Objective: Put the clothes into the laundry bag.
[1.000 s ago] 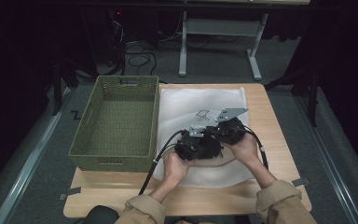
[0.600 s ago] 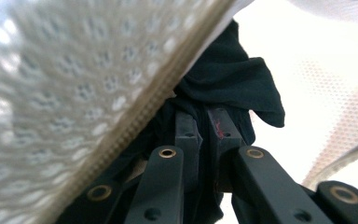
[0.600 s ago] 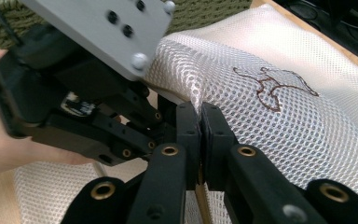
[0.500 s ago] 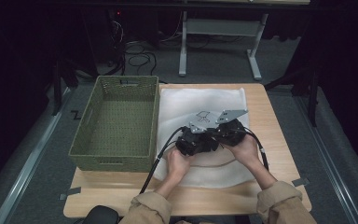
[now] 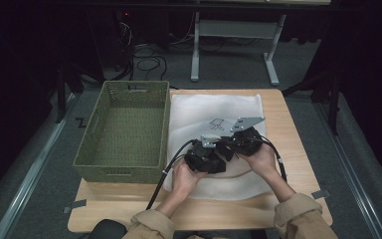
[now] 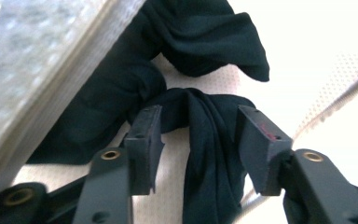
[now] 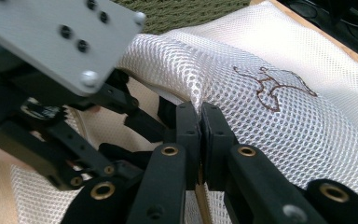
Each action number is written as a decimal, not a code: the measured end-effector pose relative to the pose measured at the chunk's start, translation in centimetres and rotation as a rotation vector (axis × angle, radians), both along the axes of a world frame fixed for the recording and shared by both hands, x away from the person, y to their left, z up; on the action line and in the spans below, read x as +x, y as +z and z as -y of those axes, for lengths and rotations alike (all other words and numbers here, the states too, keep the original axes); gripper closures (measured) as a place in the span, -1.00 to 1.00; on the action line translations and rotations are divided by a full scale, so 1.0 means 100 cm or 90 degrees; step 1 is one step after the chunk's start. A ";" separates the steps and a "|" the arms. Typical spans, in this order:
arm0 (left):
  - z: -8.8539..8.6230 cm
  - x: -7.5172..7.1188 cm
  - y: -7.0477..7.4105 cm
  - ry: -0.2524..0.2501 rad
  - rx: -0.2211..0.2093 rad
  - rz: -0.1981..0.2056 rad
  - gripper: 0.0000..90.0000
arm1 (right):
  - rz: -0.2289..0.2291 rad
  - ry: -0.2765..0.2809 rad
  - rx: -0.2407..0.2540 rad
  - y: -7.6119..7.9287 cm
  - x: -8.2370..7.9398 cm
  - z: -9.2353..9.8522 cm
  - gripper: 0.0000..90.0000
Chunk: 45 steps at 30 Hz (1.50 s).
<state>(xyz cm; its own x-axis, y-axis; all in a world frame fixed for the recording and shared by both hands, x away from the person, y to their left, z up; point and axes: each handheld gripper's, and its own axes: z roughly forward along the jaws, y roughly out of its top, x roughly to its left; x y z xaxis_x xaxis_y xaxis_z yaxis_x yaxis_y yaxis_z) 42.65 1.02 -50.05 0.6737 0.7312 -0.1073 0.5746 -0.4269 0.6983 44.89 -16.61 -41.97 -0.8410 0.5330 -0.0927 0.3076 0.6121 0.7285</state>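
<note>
Left gripper [image 6: 196, 144] just let its jaws spread, dark cloth [image 6: 205, 140] loose btwn them. Right gripper [image 7: 199, 126] pinching mesh bag [image 7: 270, 112] edge. Both soft n floppy imo, grab bunched folds.

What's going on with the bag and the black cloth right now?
Right gripper shut on white mesh bag, lifting its edge. Left gripper jaws just opened, black cloth loose between them. Green basket beside, nothing blocking.

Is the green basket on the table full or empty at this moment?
Empty. In the high view the green basket shows bare woven floor and walls, with nothing lying in it; the dark cloth lies on the white mesh bag beside it.
</note>
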 end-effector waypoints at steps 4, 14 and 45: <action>-0.006 -0.006 0.001 0.001 0.000 -0.006 0.03 | -0.001 -0.002 0.000 0.000 0.000 0.000 0.96; -0.020 -0.020 0.005 0.001 0.017 -0.022 -0.08 | -0.005 -0.007 -0.001 0.001 0.000 0.001 0.96; 0.005 0.022 -0.008 0.065 0.015 -0.006 0.89 | -0.004 0.004 0.001 0.002 -0.003 0.001 0.96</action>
<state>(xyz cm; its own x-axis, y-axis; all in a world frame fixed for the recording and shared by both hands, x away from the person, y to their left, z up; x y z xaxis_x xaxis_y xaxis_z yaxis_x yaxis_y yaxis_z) 44.80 0.50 -50.86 0.5950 0.7980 -0.0959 0.6224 -0.3820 0.6831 44.60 -16.68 -41.73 -0.8446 0.5283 -0.0870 0.3085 0.6129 0.7275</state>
